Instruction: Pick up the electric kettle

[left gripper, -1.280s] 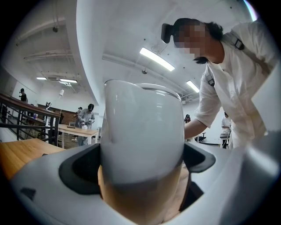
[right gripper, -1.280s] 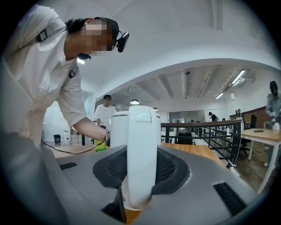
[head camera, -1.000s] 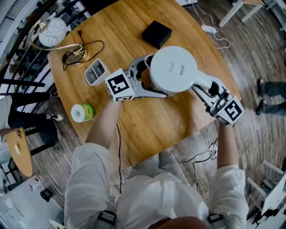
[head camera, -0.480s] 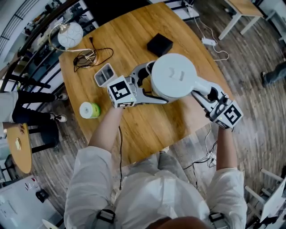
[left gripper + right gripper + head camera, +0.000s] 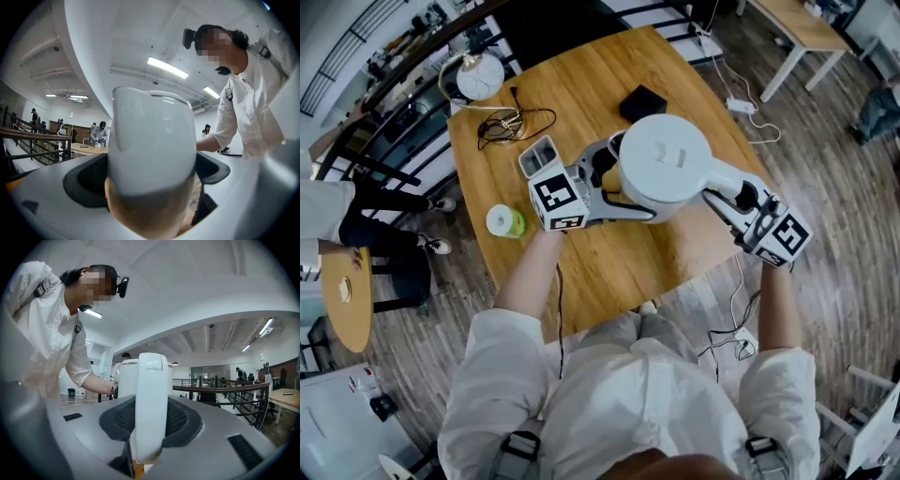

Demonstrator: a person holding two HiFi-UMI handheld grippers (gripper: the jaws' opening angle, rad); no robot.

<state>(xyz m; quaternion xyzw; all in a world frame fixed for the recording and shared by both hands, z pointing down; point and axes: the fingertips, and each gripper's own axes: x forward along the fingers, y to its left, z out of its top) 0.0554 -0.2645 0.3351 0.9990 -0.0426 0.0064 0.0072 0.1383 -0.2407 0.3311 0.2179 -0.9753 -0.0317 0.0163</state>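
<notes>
The white electric kettle [image 5: 666, 155] hangs in the air above the wooden table [image 5: 609, 272], held level from both sides. My left gripper [image 5: 623, 178] is shut on its spout side. In the left gripper view the kettle body [image 5: 152, 150] fills the gap between the dark pads of the left gripper [image 5: 150, 180]. My right gripper [image 5: 733, 195] is shut on the handle [image 5: 722, 178]. The right gripper view shows the upright white handle [image 5: 151, 394] pinched between the pads of the right gripper [image 5: 151, 423], with the kettle body behind it.
On the table lie a black box [image 5: 642, 101], a round white lamp [image 5: 480, 77] with a coiled cable [image 5: 511, 124], a small white container [image 5: 540, 155] and a green and white roll [image 5: 504, 221]. A power strip [image 5: 741, 103] lies on the floor. A person's legs [image 5: 356, 248] show at the left.
Both grippers have risen together with the kettle still held between them. The table now looks smaller and farther below, and the kettle keeps the same level pose.
</notes>
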